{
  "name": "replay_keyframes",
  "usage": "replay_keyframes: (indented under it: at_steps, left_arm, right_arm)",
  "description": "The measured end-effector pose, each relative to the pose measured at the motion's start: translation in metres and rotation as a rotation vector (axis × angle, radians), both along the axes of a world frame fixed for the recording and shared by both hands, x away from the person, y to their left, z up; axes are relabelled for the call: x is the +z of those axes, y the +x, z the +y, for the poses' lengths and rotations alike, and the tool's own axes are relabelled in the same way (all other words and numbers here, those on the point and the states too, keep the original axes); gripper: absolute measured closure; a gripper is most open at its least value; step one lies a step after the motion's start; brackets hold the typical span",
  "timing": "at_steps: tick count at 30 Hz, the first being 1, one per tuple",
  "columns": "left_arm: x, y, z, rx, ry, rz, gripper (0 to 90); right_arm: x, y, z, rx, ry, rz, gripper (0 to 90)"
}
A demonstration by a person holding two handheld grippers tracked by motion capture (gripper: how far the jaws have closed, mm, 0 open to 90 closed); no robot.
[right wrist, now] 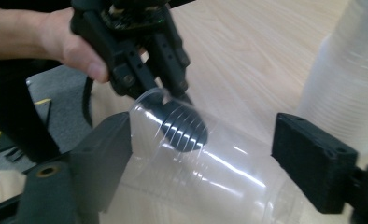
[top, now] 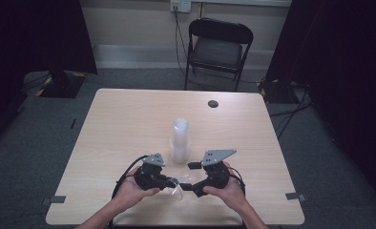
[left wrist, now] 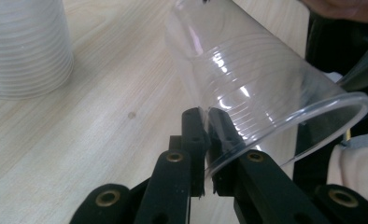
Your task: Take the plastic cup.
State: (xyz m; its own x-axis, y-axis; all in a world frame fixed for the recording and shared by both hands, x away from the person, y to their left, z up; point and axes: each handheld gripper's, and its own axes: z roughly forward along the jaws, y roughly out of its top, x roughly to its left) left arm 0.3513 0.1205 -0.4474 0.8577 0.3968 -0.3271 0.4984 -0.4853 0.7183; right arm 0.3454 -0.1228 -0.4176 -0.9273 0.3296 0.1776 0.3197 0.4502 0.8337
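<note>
A: Layout? 
B: Pale wood-grain square table point(top: 129, 119); tall stack of clear ribbed plastic cups point(top: 180, 141) standing mid-table; one clear ribbed plastic cup point(left wrist: 257, 84) lying on its side in the air near the front edge, between both tools.

A: Step? 
B: Probably separating or passing the single cup. Next move likely calls for the right jaws to close on the cup body before the left lets go.

A: Claws? 
B: Black left gripper point(left wrist: 204, 135) is pinched narrow on the cup's rim wall. Black right gripper point(right wrist: 201, 158) stands wide, jaws either side of the cup, not clamping.
</note>
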Motion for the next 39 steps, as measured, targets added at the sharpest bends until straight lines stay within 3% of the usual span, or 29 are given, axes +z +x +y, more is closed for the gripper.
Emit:
replay_keyframes:
  at_steps: [4,9,16,24,31,39]
  left_arm:
    - [0.000,0.002,0.002,0.001,-0.028,0.027,86.7]
    - [0.000,0.003,0.004,0.011,-0.027,0.033,86.8]
    - [0.001,0.005,0.009,0.059,-0.080,0.055,86.7]
    - [0.005,0.005,0.012,0.086,-0.146,0.083,87.1]
    - [0.005,0.005,0.009,0.090,-0.141,0.104,87.1]
    - [0.002,0.004,0.002,0.098,-0.133,0.127,87.0]
  right_arm:
    - [-0.001,0.000,0.000,0.029,-0.017,-0.011,15.4]
    - [-0.006,-0.001,0.003,0.054,-0.055,-0.006,13.3]
    - [-0.006,-0.003,0.005,0.062,-0.074,-0.035,12.6]
    - [-0.009,-0.011,0.017,0.070,-0.138,-0.085,10.5]
    - [-0.011,-0.016,0.029,0.059,-0.219,-0.168,12.3]
    - [-0.014,-0.023,0.042,0.056,-0.273,-0.219,14.2]
